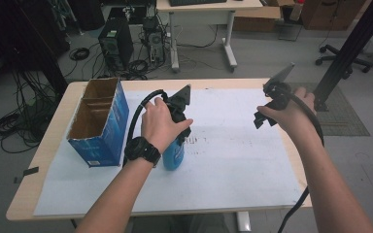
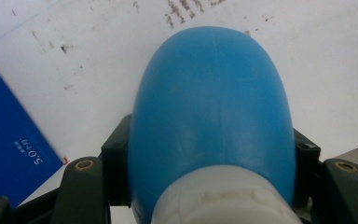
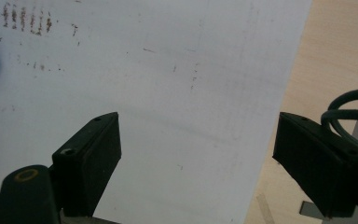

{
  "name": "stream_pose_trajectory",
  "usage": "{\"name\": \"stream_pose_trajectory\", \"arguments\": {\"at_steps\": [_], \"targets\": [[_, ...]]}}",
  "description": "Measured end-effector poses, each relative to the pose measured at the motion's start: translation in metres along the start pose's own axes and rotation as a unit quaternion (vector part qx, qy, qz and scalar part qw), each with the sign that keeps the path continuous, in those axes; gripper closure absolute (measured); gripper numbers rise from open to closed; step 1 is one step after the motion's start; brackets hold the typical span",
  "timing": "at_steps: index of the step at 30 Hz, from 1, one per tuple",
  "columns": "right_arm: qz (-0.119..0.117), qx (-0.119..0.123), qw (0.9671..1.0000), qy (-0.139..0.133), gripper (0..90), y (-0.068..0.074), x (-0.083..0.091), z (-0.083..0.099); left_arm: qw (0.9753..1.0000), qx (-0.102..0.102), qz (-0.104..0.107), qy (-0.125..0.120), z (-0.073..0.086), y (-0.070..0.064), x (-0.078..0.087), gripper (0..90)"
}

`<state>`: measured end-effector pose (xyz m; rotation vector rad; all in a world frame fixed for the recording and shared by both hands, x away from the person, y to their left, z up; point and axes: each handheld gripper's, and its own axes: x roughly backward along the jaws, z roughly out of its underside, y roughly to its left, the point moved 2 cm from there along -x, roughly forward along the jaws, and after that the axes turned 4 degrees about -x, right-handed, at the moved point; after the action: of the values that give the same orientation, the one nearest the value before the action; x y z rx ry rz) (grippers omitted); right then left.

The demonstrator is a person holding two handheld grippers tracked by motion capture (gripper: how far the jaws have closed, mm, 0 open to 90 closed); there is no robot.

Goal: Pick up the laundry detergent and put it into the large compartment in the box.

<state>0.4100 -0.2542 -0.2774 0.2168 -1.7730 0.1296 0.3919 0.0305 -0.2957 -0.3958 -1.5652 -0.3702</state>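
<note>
A blue bottle (image 1: 174, 156) with a white neck stands on the white paper sheet (image 1: 233, 165) near the table's middle. My left gripper (image 1: 178, 138) is shut on it from above, and the person's hand covers most of the jaws. In the left gripper view the blue bottle (image 2: 209, 102) bulges out between the two black jaws of the left gripper (image 2: 209, 161), which press on its sides just above the white neck (image 2: 223, 196). My right gripper (image 1: 264, 119) hovers over the sheet's right part. In its own view the right gripper (image 3: 198, 154) is open with nothing between its jaws.
An open blue cardboard box (image 1: 99, 121) with inner dividers stands at the left, close to the bottle. The wooden table edge (image 3: 340, 56) lies just right of the paper. A black frame post (image 1: 349, 48), computer towers and cables are beyond the table.
</note>
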Motion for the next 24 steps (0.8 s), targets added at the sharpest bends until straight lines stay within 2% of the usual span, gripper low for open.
{"name": "stream_pose_trajectory", "arguments": {"at_steps": [9,17,24], "targets": [[-0.002,0.0,1.0,-0.002,14.9,-0.001,0.008,-0.001,1.0,-0.003,0.0,-0.009,-0.002,0.0,0.026,37.6],[0.0,0.003,1.0,-0.002,14.9,-0.002,0.01,-0.002,1.0,-0.009,0.001,-0.001,-0.004,0.001,0.046,37.6],[0.001,0.001,1.0,-0.005,14.9,-0.004,0.015,-0.003,0.9999,-0.014,-0.003,-0.008,-0.006,0.001,0.066,37.6]]}}
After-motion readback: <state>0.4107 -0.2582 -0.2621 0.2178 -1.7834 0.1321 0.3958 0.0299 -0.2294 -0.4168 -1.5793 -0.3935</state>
